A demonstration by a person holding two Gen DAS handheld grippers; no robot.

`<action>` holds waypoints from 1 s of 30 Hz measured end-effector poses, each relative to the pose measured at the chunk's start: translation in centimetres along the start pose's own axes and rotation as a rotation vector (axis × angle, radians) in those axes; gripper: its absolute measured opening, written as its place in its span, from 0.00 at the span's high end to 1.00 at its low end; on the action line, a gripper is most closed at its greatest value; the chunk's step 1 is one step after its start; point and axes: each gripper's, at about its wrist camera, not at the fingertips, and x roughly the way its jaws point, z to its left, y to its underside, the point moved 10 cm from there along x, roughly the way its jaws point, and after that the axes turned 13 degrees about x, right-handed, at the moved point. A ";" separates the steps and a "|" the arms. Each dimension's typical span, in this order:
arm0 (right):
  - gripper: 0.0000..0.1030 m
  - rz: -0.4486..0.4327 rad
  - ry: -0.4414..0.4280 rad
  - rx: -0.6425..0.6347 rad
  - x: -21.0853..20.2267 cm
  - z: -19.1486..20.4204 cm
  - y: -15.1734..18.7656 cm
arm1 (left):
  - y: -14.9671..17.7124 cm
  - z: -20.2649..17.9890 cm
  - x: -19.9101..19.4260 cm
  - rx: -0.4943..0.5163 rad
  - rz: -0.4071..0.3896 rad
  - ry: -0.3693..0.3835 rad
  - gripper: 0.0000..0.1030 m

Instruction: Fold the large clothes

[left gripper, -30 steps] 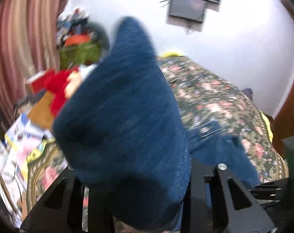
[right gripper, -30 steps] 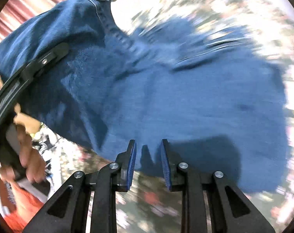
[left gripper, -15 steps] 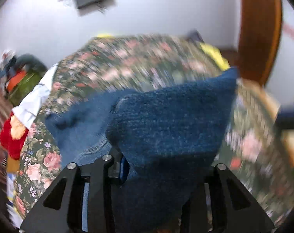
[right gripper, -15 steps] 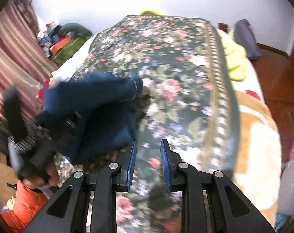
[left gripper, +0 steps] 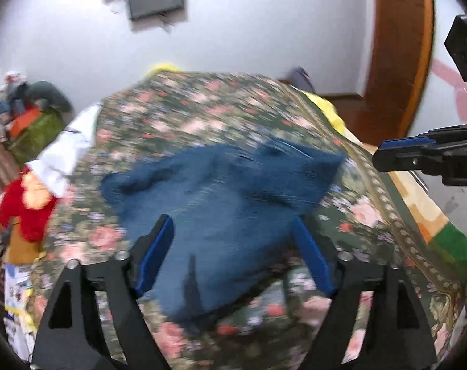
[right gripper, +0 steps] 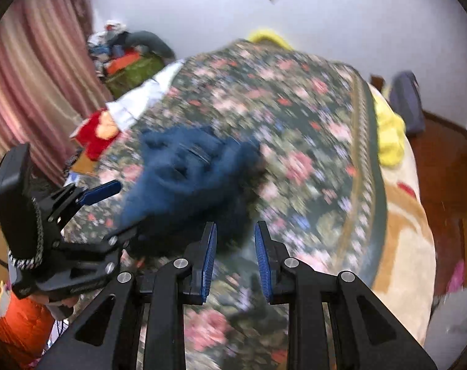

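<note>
A folded pair of blue jeans (left gripper: 221, 197) lies on the floral bedspread (left gripper: 202, 117); it also shows in the right wrist view (right gripper: 190, 178). My left gripper (left gripper: 233, 237) is open and empty, its jaws wide apart just above the near edge of the jeans. My right gripper (right gripper: 235, 240) is open a little and empty, held above the bedspread (right gripper: 310, 129) at the jeans' right side. Each gripper shows in the other's view, the left one (right gripper: 101, 191) and the right one (left gripper: 418, 151).
A white cloth (left gripper: 67, 151) and a red and yellow item (left gripper: 26, 200) lie at the bed's left edge. A pile of bags (right gripper: 131, 61) stands by the striped curtain (right gripper: 33, 86). A yellow cloth (right gripper: 390, 135) lies on the right side. A wooden door frame (left gripper: 400, 46) is on the right.
My left gripper has let go of the jeans and opened wide. The jeans have dropped folded onto the bedspread. My right gripper has swung back toward them.
</note>
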 end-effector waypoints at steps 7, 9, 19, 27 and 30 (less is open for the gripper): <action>0.79 -0.038 -0.067 -0.146 1.4 8.2 -2.4 | 2.5 8.4 -0.5 -0.113 0.052 -0.122 0.17; 0.79 -0.018 -0.062 -0.185 3.0 9.9 -2.2 | 3.8 9.4 0.7 -0.152 0.084 -0.100 0.17; 0.71 0.172 0.202 -0.285 12.0 4.0 3.3 | 11.0 5.1 8.0 -0.232 0.253 0.056 0.15; 0.03 0.204 0.148 -0.060 11.9 -3.4 4.8 | 12.2 4.7 6.6 -0.257 0.234 0.052 0.15; 0.03 0.227 0.111 0.000 11.4 -4.1 5.4 | 12.7 4.8 5.4 -0.237 0.246 0.067 0.15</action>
